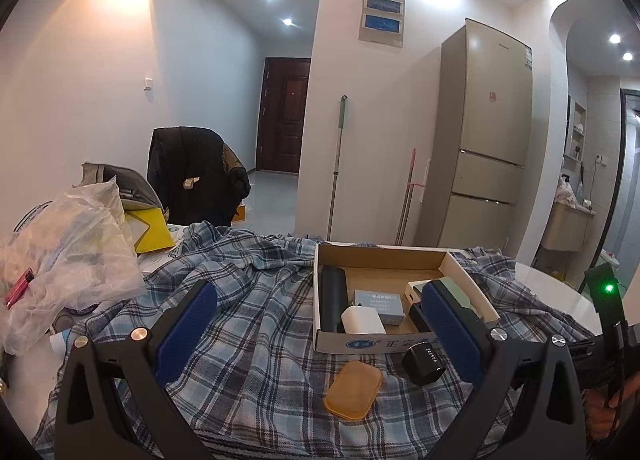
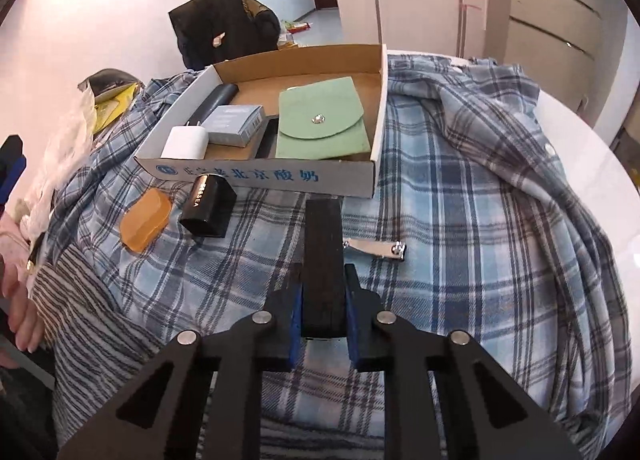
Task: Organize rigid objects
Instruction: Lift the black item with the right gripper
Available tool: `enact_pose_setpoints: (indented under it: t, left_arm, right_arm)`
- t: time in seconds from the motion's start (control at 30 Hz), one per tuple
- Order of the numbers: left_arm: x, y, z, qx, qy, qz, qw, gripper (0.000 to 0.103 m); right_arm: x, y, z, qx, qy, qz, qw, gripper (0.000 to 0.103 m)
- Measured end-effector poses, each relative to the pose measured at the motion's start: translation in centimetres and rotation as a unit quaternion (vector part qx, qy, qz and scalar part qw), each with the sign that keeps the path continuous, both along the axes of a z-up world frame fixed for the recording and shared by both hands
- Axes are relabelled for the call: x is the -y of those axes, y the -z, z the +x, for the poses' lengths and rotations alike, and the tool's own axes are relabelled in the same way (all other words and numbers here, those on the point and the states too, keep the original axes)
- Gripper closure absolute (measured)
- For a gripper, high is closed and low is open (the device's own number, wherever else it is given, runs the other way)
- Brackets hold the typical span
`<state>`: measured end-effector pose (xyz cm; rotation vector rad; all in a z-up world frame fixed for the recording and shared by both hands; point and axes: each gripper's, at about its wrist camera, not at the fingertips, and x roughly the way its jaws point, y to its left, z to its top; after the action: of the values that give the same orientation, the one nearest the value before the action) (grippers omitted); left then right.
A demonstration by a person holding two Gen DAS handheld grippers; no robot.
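A shallow cardboard box (image 2: 280, 178) (image 1: 468, 276) sits on a plaid cloth and holds a green pouch (image 2: 320, 120), a grey-blue carton (image 2: 236, 122), a white charger (image 2: 186, 142) and a dark tube (image 2: 216, 100). My right gripper (image 2: 322, 292) is shut on a black bar (image 2: 323, 260), held above the cloth just before the box's front wall. A black ZEESEA block (image 2: 206, 206) (image 1: 422, 360), an orange soap-like bar (image 2: 145, 222) (image 1: 354, 388) and a nail clipper (image 2: 376, 249) lie on the cloth. My left gripper (image 1: 316, 324) is open, above the cloth and the box's near left part.
The plaid cloth (image 2: 460, 220) covers a round white table (image 2: 580, 140). Plastic bags (image 1: 68, 256), a yellow packet (image 1: 150, 232) and a red lighter (image 1: 18, 287) pile at the left. A chair with a black jacket (image 1: 196, 176) stands behind. A fridge (image 1: 484, 132) stands beyond.
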<state>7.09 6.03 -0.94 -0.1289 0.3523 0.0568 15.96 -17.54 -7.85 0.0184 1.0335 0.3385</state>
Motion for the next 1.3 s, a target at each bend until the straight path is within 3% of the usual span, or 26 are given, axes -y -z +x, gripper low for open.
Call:
enact_pose_setpoints:
  t: [0.2,0.33,0.4,0.5,0.57,0.73,0.83,0.93,1.03,1.13,1.3]
  left_arm:
    - [-0.7,-1.6,0.4,-0.028,0.027,-0.009,0.9992,0.0]
    - [0.1,-3.3,0.6,-0.035,0.067,0.028,0.9968,0.0]
    - [0.7,-3.8,1.0,-0.043,0.095,0.039,0.9938,0.0]
    - [1.7,-3.1,2.8,-0.093,0.15,0.051,0.983,0.0]
    - [2.3,-1.7,4.2,-0.126,0.15,0.075,0.9776,0.015]
    - [2.9,1.4,6.1,-0.189,0.139,0.096,0.9673,0.019]
    - [3.3,3.0,7.3,-0.227,0.146,0.102,0.9576,0.031]
    - [3.5,4.7,8.7,-0.273,0.155,0.093,0.9451,0.034]
    - [3.0,6.2,10.1,-0.318,0.16,0.062,0.9325,0.049]
    - [2.3,7.2,11.0,-0.348,0.165,0.026,0.9224,0.049]
    - [2.6,7.9,11.1,-0.36,0.178,0.034,0.9151,0.049]
  right_arm:
    - [1.0,-5.7,-2.5,0.101,0.017,0.021,0.994,0.086]
    - [1.0,-9.2,-4.5,0.155,0.012,0.046,0.987,0.086]
    - [0.5,-10.0,-5.1,0.171,0.006,0.046,0.984,0.086]
    - [-0.4,-9.8,-5.8,0.187,0.005,0.023,0.982,0.086]
    - [-1.1,-9.0,-5.6,0.182,0.004,0.015,0.983,0.086]
    - [-1.2,-6.7,-4.8,0.162,0.013,0.002,0.987,0.086]
    - [-1.0,-5.9,-4.4,0.152,0.014,0.001,0.988,0.086]
    - [-0.6,-5.7,-4.2,0.149,0.016,0.001,0.989,0.086]
    - [-0.4,-5.6,-4.1,0.148,0.017,0.001,0.989,0.086]
    - [-0.3,-5.4,-4.0,0.144,0.019,0.0,0.989,0.086]
    - [-0.4,-5.2,-3.8,0.138,0.016,0.001,0.99,0.086]
